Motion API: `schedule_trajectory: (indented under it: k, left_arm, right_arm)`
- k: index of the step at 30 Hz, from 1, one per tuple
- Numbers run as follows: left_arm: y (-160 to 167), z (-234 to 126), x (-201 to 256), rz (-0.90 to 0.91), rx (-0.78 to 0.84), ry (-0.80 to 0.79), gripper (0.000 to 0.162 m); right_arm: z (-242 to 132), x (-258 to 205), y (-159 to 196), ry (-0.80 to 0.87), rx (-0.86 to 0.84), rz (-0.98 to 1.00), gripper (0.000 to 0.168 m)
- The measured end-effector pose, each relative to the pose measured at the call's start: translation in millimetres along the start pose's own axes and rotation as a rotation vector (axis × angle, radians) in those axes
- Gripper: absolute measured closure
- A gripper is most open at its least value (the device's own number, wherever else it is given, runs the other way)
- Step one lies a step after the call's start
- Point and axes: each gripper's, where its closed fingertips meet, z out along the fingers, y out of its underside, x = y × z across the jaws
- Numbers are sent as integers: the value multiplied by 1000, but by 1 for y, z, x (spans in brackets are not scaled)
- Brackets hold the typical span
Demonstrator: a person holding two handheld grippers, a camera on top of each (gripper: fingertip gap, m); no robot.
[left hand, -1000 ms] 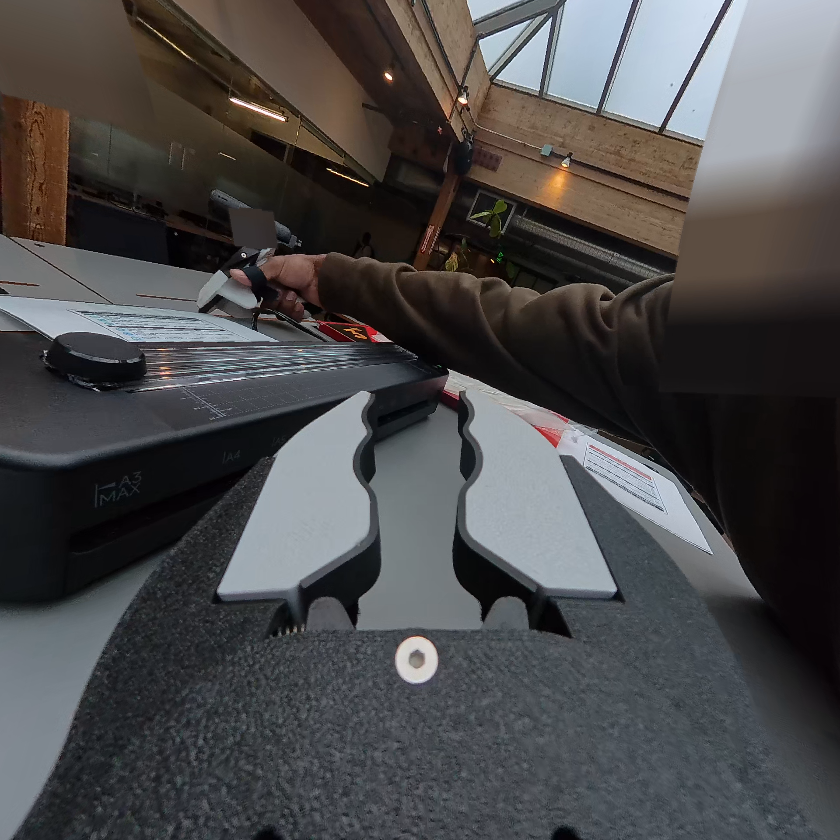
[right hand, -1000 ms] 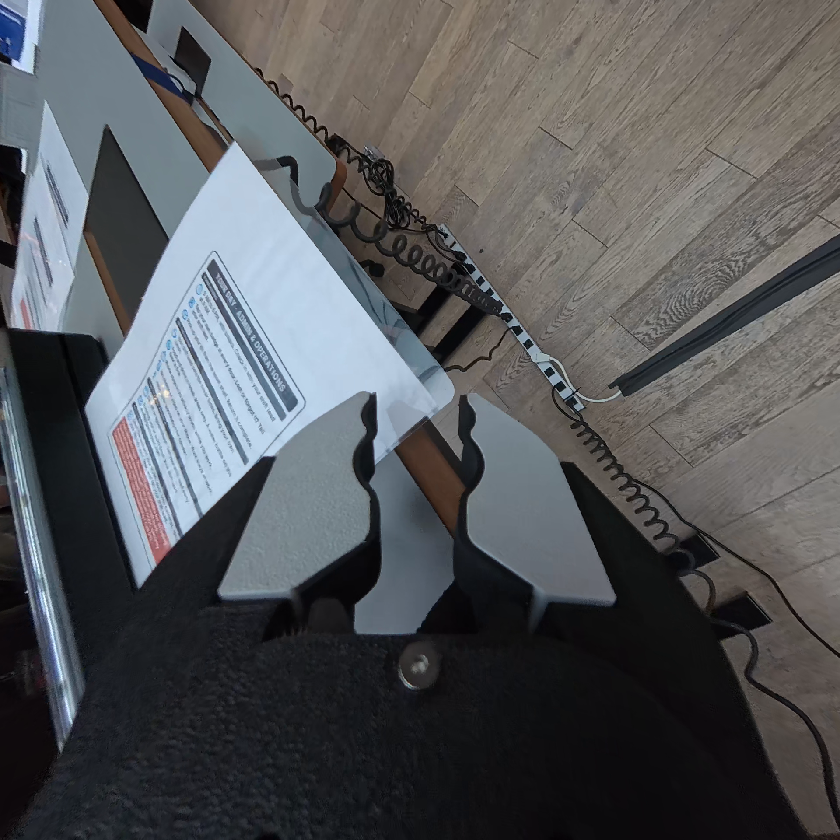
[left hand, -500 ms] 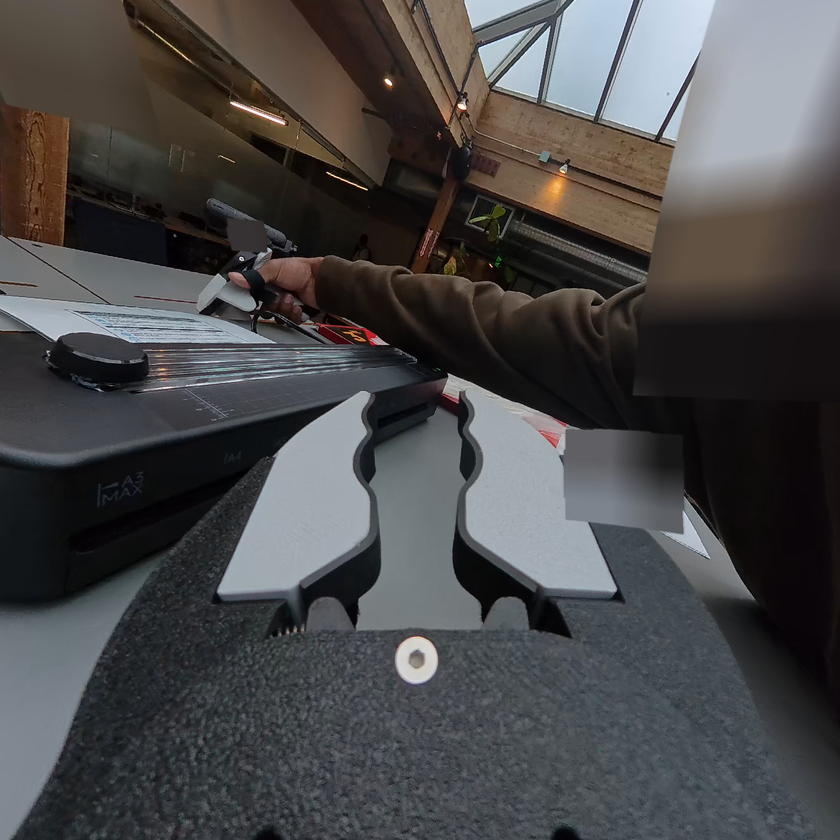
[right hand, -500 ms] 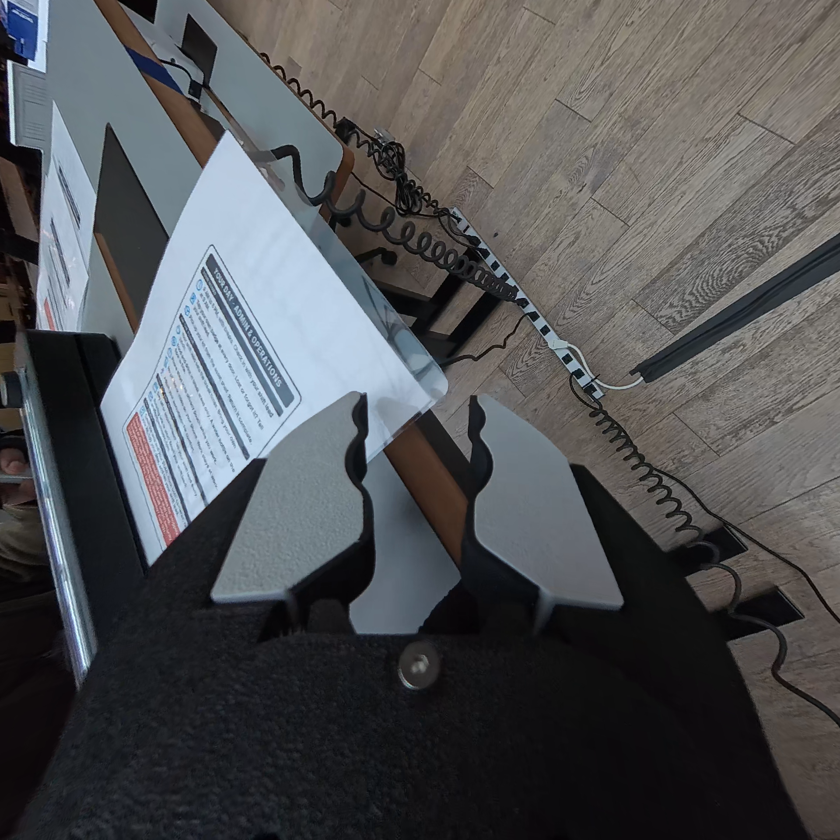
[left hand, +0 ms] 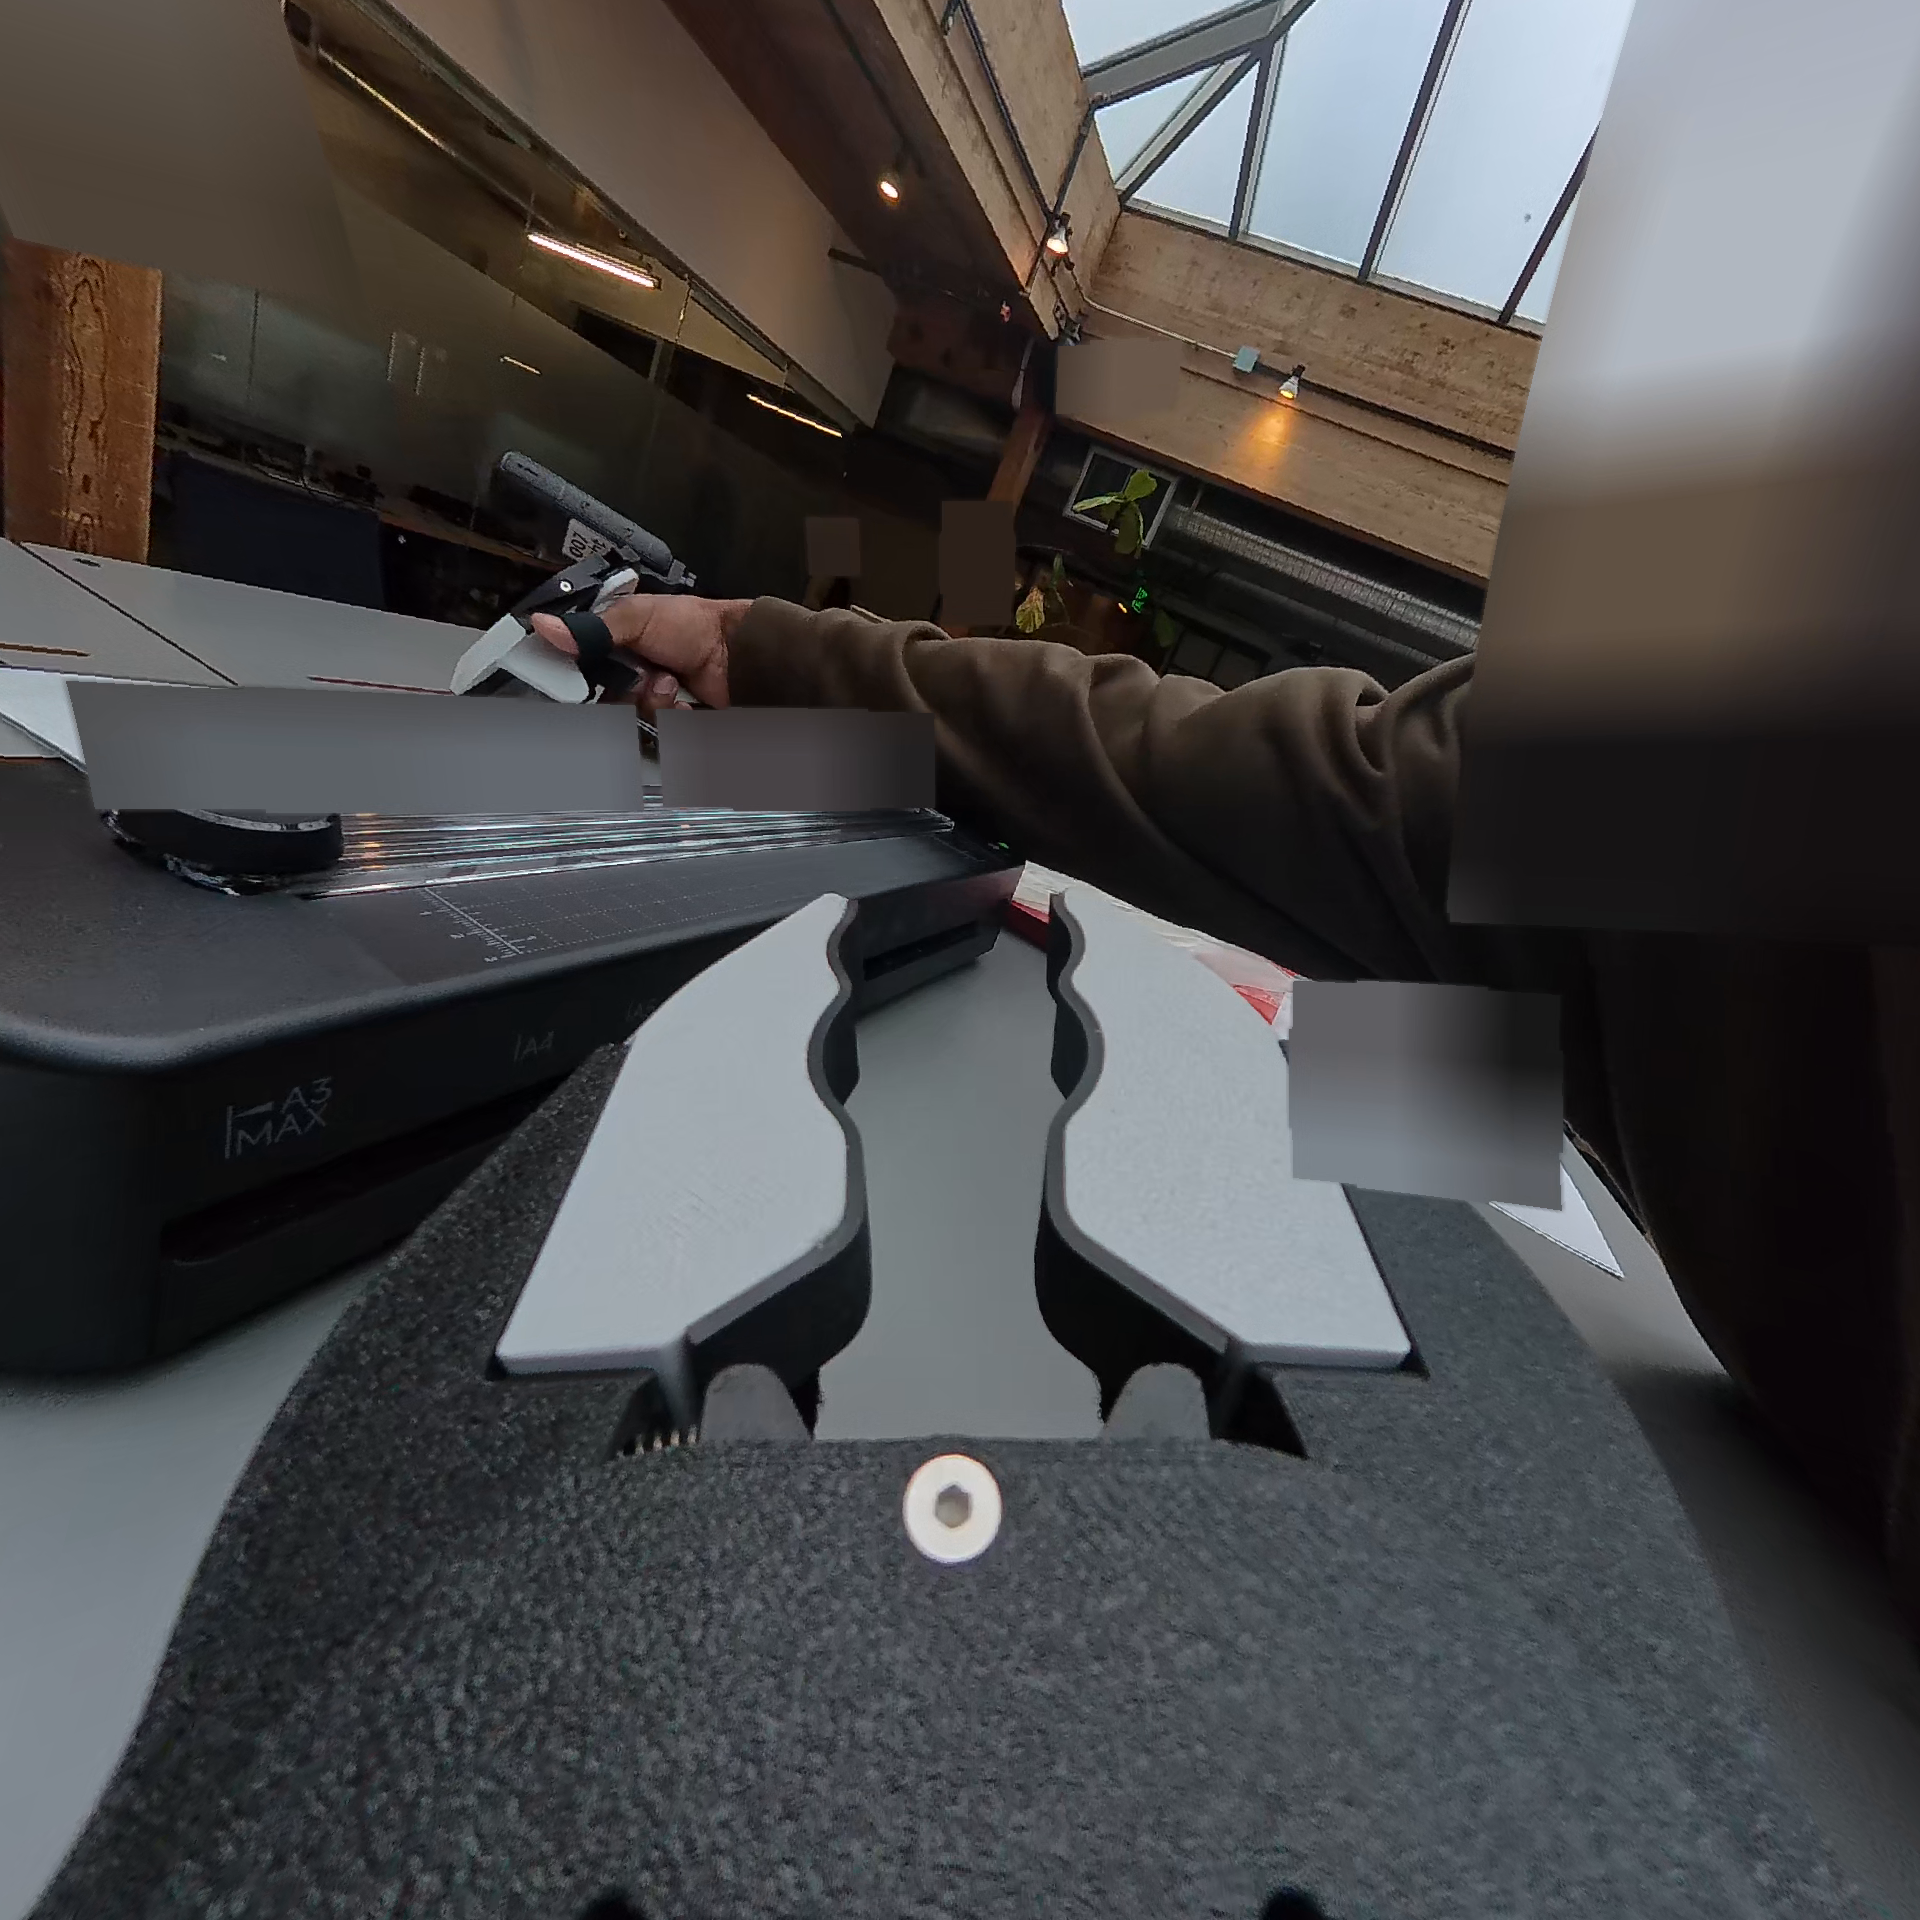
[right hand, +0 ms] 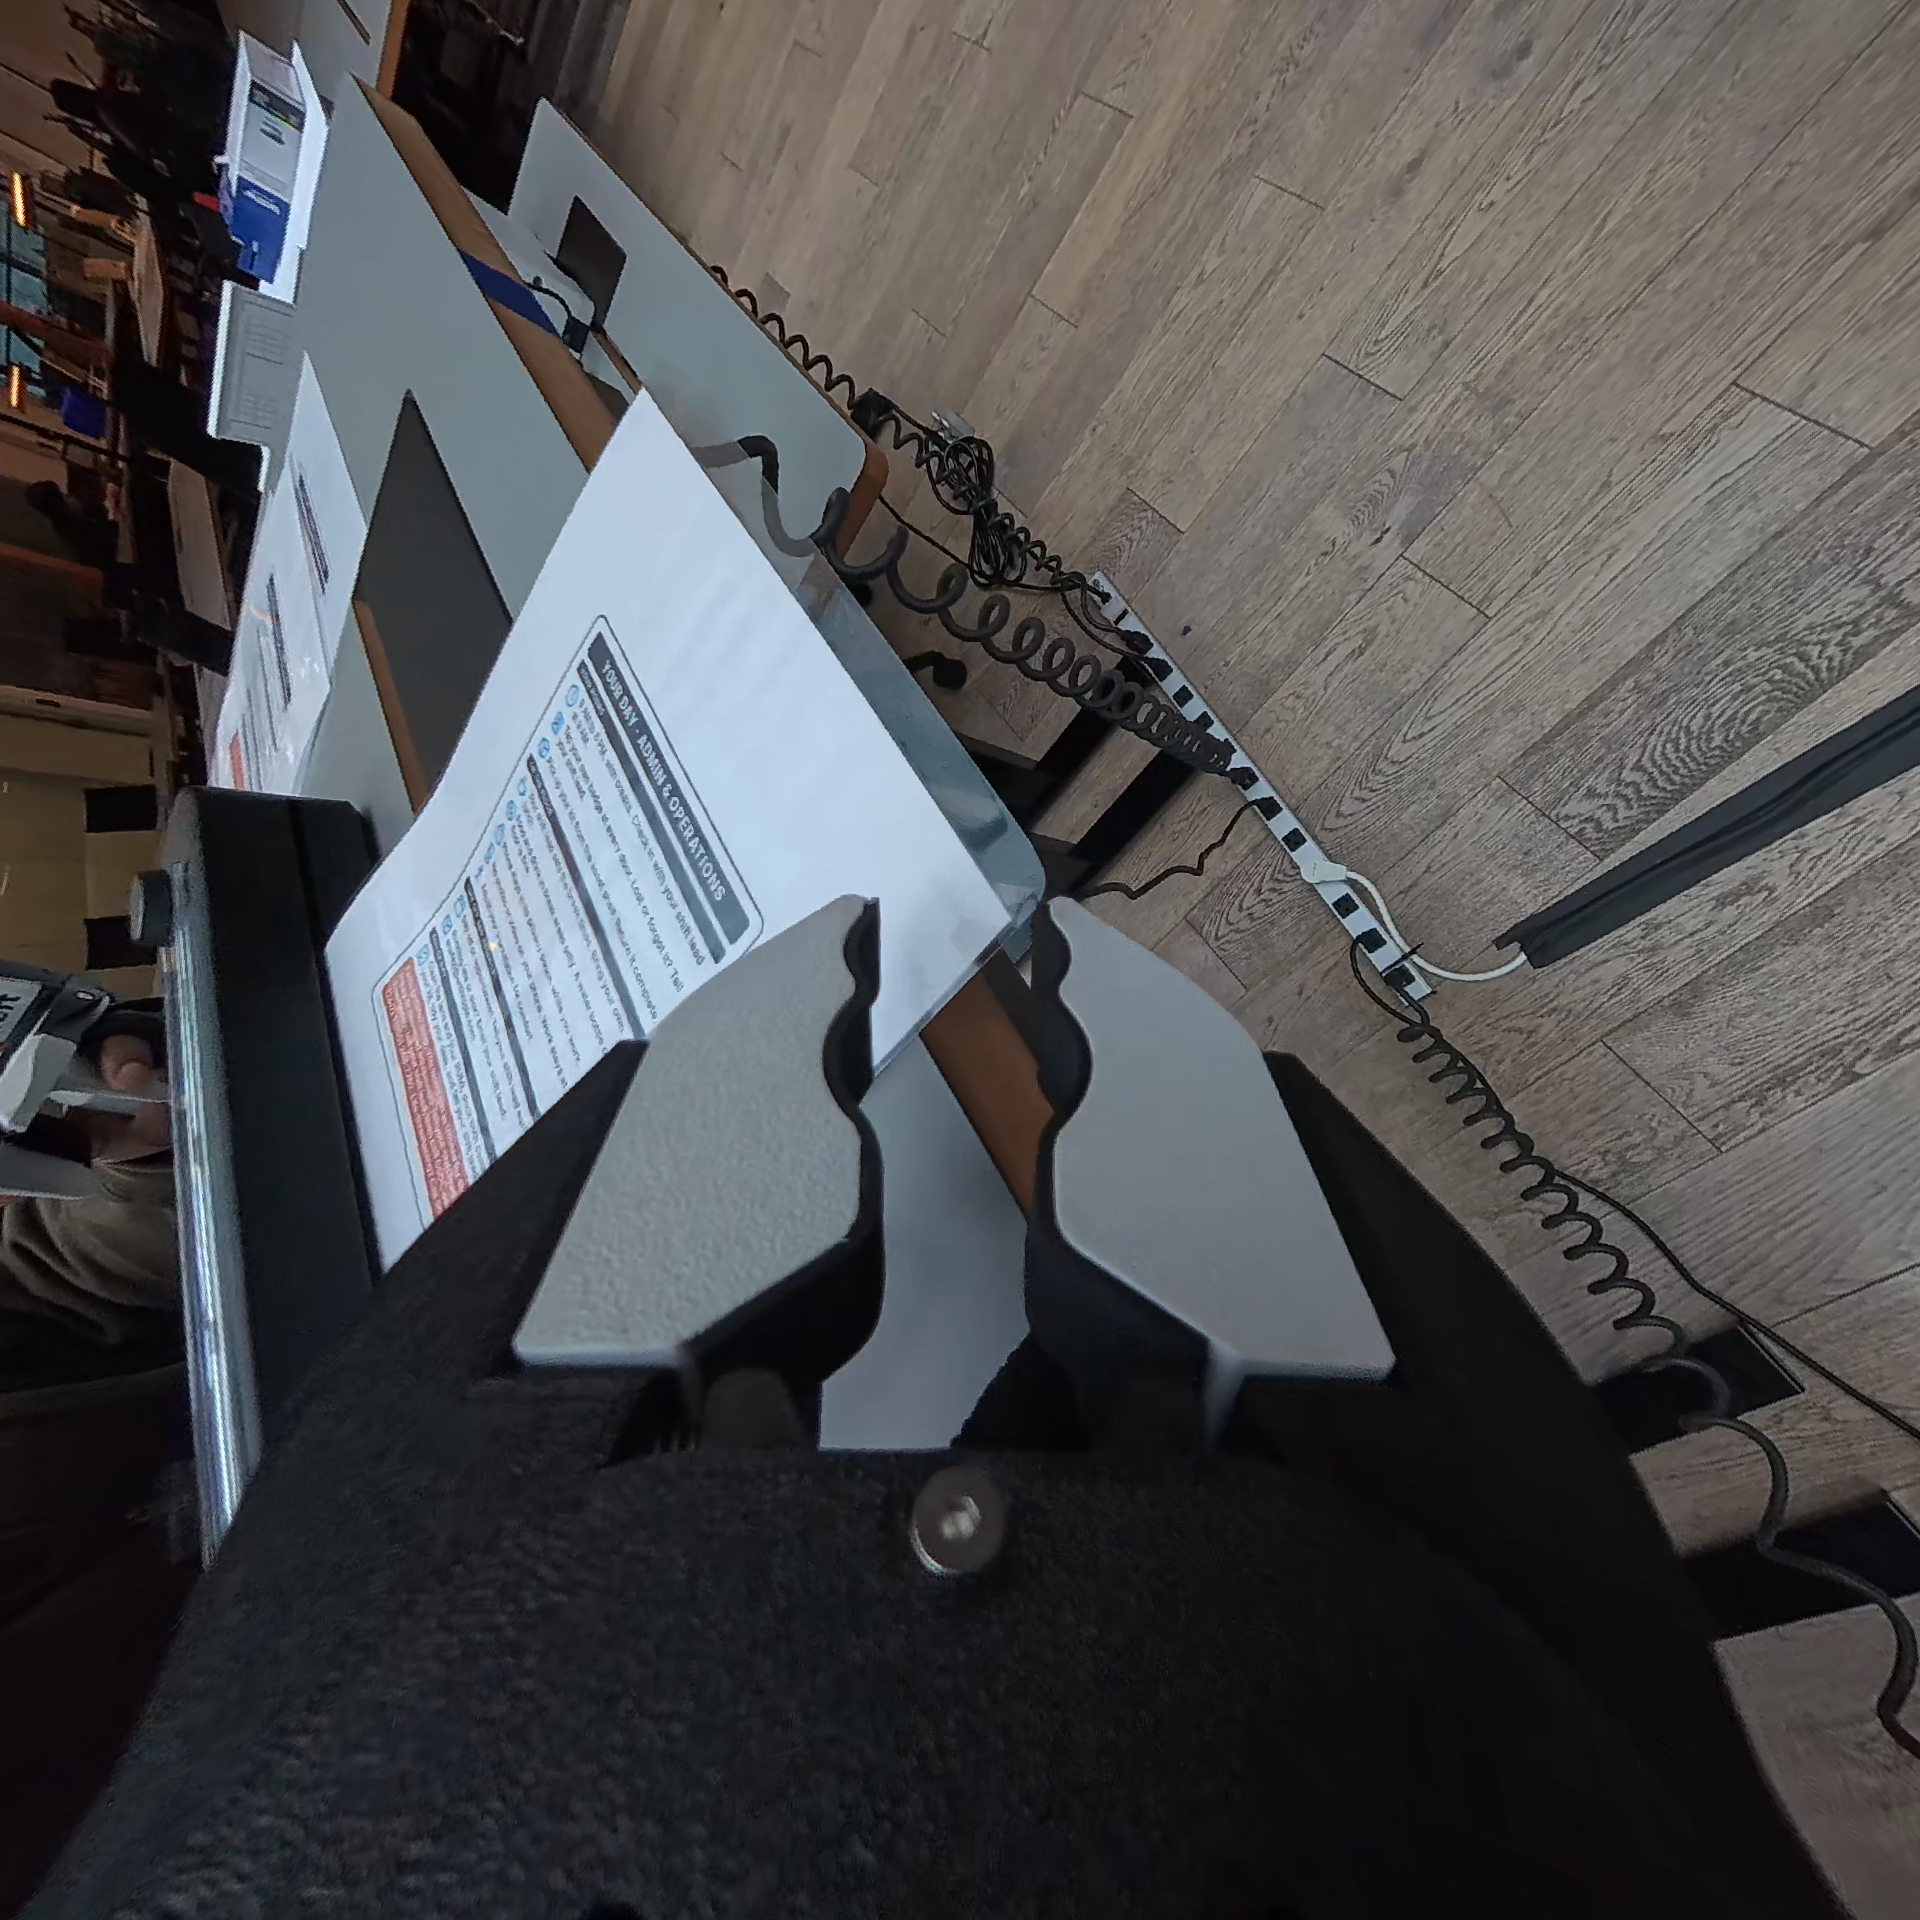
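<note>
The left gripper [left hand: 948, 961] sits low over the grey counter [left hand: 935, 1143] with its jaws a moderate way apart and nothing between them. Just to its left is a black paper trimmer [left hand: 312, 997], with a round black knob [left hand: 223, 836] on its shiny rail. The left finger's tip overlaps the trimmer's near edge in the left wrist view, but I can't tell if they actually touch.

Farther back over the trimmer you can see the right gripper [left hand: 520, 665] in the person's hand [left hand: 675, 649], brown sleeve [left hand: 1091, 758] stretching across the counter.

In the right wrist view, the right gripper [right hand: 956, 951] is turned sideways (the floor [right hand: 1455, 416] looks tilted) with its jaws parted to a medium gap. A laminated printed sheet [right hand: 675, 790] lies on the trimmer bed [right hand: 281, 1039] and sticks out past the counter's wooden edge [right hand: 987, 1060]. The sheet's clear corner reaches right into the gap between the fingertips, but the jaws aren't closed on it. A coiled black cable [right hand: 1091, 675] and a power strip [right hand: 1278, 821] are down on the wood floor.
</note>
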Motion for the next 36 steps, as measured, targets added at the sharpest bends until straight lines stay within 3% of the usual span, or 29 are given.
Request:
schedule_trajectory:
  k: [10,36]
  left_arm:
    - [0,0,0,0,0,0,128]
    - [-1,0,0,-1,5,0,128]
  right_arm:
    - [-10,-7,-11,-8,68,-62,167]
    - [-23,-24,-30,-10,151,-139,168]
